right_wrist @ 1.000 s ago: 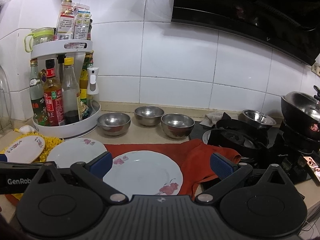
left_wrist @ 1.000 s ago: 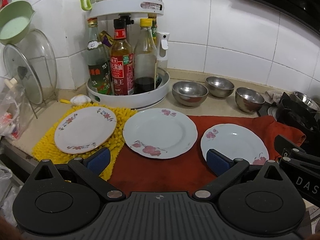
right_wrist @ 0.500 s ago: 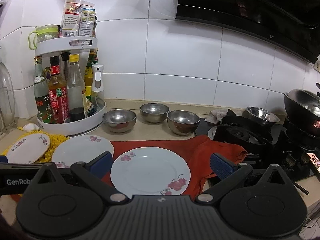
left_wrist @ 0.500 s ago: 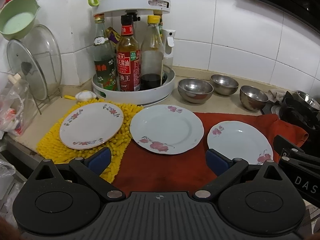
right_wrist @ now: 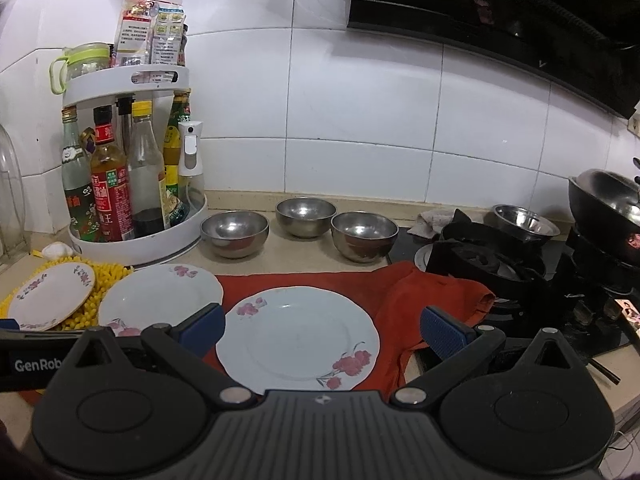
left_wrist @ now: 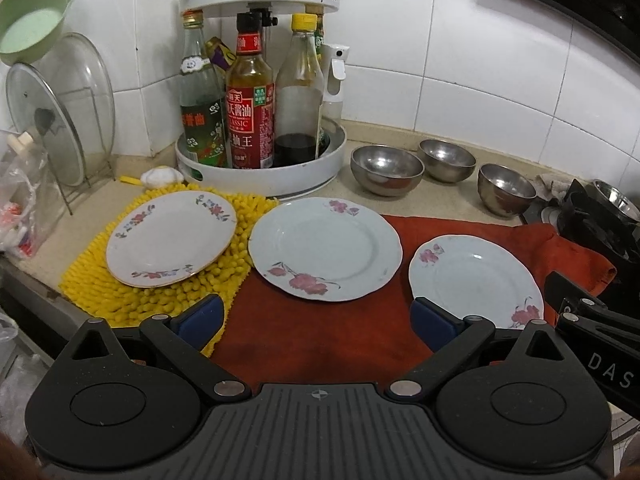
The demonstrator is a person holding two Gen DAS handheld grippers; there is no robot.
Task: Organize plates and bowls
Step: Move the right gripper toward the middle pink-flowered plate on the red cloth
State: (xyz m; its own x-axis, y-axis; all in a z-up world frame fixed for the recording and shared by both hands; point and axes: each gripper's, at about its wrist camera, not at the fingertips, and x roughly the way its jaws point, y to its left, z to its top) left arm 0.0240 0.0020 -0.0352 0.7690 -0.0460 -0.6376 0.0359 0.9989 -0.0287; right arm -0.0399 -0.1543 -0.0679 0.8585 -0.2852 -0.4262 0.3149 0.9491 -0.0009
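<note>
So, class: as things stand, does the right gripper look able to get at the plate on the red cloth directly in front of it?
Probably yes. The right gripper is open and empty, and the plate lies flat on the red cloth between its fingers, with nothing on top or in the way.

three plates lie in a row: one gold-rimmed plate [left_wrist: 170,238] on the yellow mat [left_wrist: 160,292], a middle plate [left_wrist: 325,248], and a right plate [left_wrist: 476,280]. four steel bowls: a left bowl [left_wrist: 387,169], a back bowl [left_wrist: 447,159], a right bowl [left_wrist: 507,188], and a fourth bowl [right_wrist: 526,223] by the stove. two cloths: the yellow mat and one red cloth [left_wrist: 320,340]. one two-tier rack [left_wrist: 260,176]. at least five bottles on its lower tier, the exact count hidden. one glass lid [left_wrist: 60,108]. one green bowl [left_wrist: 32,20]. one wok [right_wrist: 608,204]. two grippers: left gripper [left_wrist: 316,322], right gripper [right_wrist: 323,330].
</note>
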